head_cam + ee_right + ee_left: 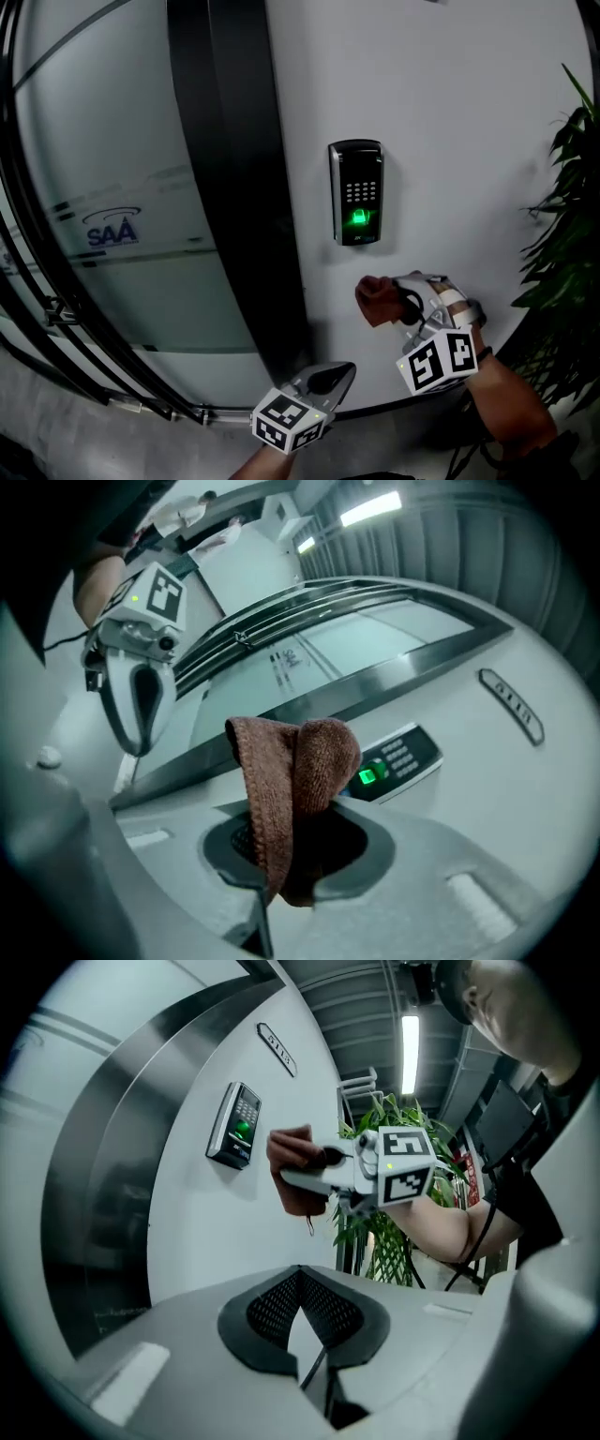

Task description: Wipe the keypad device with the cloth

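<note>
A black keypad device (356, 192) with a green-lit sensor hangs on the white wall; it also shows as keypad device (236, 1127) and keypad device (394, 761). Below and slightly right of it, my right gripper (401, 305) is shut on a folded brown cloth (377, 300), clear of the wall. In the right gripper view the cloth (295, 780) stands up out of the jaws of the right gripper (295, 850) and hides part of the keypad's lower end. My left gripper (328, 378) hangs lower left, shut and empty; left gripper (302, 1312) faces the right gripper (323, 1171).
A dark vertical pillar (244, 187) runs left of the keypad, with a frosted glass panel (112, 230) bearing a blue logo beyond it. A leafy plant (562, 244) stands at the right. A small nameplate (277, 1049) sits high on the wall.
</note>
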The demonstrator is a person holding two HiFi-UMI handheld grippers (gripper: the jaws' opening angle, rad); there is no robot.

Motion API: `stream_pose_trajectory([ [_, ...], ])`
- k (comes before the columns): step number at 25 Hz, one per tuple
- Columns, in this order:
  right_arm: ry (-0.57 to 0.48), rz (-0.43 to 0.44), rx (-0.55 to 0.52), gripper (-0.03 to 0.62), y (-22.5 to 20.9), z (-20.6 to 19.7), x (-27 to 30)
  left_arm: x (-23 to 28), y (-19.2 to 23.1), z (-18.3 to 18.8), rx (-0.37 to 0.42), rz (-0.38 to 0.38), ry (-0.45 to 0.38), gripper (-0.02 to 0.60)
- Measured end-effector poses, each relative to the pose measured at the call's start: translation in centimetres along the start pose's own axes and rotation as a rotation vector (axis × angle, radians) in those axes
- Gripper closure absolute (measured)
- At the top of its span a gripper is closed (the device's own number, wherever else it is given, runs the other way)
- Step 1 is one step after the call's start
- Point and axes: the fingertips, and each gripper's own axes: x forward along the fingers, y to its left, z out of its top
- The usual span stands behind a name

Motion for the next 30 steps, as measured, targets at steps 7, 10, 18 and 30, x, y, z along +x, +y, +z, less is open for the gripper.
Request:
stream_pose_trajectory([
  [7,0.012,-0.245,-0.264,0.539,-11.8,5.2,2.8,0.5,-0.4,1.7,0.035,0.0,-0.026,0.565],
  [10,0.043,-0.326,-0.358,0.54,-15.0,6.8,4.0,0.1,-0.8,1.3,0.035,0.0,-0.024,0.565],
  [18,0.131,-0.427,-0.454,0.54,-19.6,8.1,6.3,-1.2,0.4,1.4,0.03,0.037,-0.041,0.565],
  [30,0.151,-0.433,-0.464,0.54,-18.3,7.2,7.4,-1.3,0.6,0.7,0.014,0.029,-0.03,0.565],
])
